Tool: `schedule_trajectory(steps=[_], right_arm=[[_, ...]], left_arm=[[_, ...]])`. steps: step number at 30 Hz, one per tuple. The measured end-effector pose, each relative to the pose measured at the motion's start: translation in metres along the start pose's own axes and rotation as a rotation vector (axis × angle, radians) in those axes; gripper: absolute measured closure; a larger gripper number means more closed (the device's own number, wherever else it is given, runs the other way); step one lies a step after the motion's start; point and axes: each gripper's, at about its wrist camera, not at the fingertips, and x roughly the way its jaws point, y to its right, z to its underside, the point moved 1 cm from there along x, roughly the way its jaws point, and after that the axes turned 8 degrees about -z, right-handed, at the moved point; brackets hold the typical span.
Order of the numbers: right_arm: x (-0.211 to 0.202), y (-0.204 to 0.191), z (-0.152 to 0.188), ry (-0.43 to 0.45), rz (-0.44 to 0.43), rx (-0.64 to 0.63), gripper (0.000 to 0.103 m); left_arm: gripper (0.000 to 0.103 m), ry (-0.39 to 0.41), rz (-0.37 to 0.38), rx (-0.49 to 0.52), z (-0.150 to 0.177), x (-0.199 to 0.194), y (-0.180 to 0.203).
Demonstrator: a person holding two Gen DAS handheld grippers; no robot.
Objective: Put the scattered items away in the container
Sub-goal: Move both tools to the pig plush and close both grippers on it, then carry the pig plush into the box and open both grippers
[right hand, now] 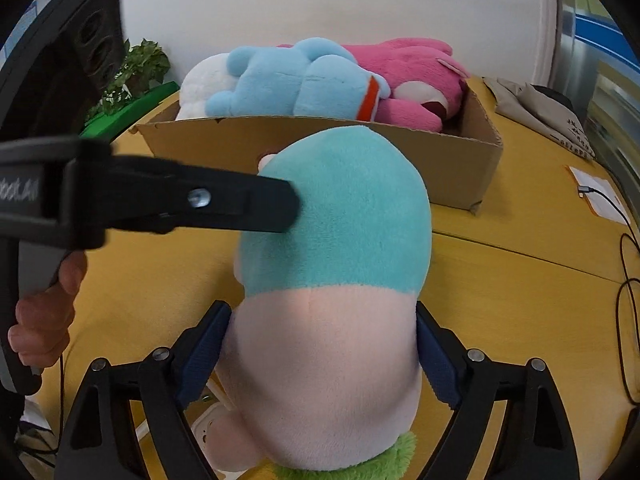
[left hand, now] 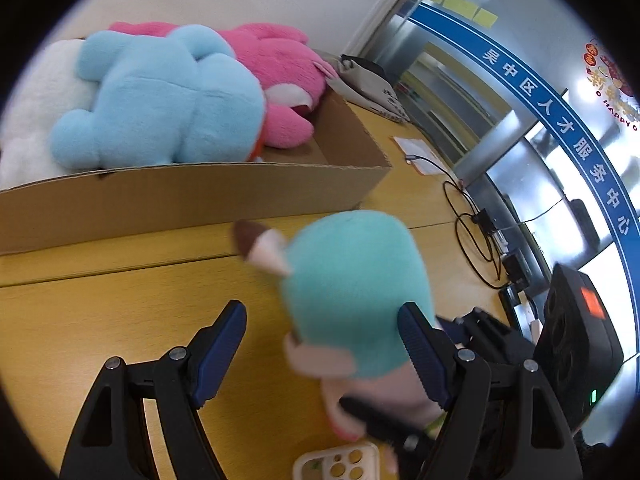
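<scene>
With my right gripper (right hand: 320, 344) clamped on the teal plush (right hand: 340, 216) near the cardboard box (right hand: 460, 168) and my left gripper (left hand: 322, 344) spread beside it, I lift clear of the rim before releasing.

on the desk (right hand: 500, 304) a cardboard box (right hand: 460, 168) stands at the back, with three plush toys (right hand: 304, 84) lying side by side in it. in front of the box a fourth plush toy (right hand: 340, 260) sits between the right claw's (right hand: 322, 352) fingers. the left claw (right hand: 280, 204) touches that toy's left side. cables (right hand: 628, 320) lie on the desk to the right.
</scene>
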Motion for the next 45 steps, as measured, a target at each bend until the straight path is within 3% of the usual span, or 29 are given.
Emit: schedule_trajectory(steps=[5,13,20,25,34,45], right_arm=[[0.001,0.011,0.003,0.012,-0.029,0.025,0.011],[0.004,0.02,0.005,0.012,-0.079,0.027,0.01],[-0.003,0.025,0.008,0.051,-0.108,0.044,0.017],[-0.017,0.026,0.009,0.104,-0.148,0.047,0.021],[-0.052,0.007,-0.02,0.223,-0.18,-0.039,0.022],[-0.094,-0.01,-0.092,0.38,-0.141,-0.199,0.022]], left_arm=[[0.023,-0.059,0.084,-0.014,-0.005,0.024,0.007],[0.024,-0.117,0.107,-0.034,0.0,0.037,0.018],[0.043,-0.116,0.1,0.011,-0.001,0.028,0.027],[0.047,-0.104,0.104,0.036,-0.001,0.012,0.034],[0.048,0.03,0.092,0.089,-0.019,-0.047,0.046],[0.048,0.221,0.069,0.176,-0.071,-0.12,0.06]])
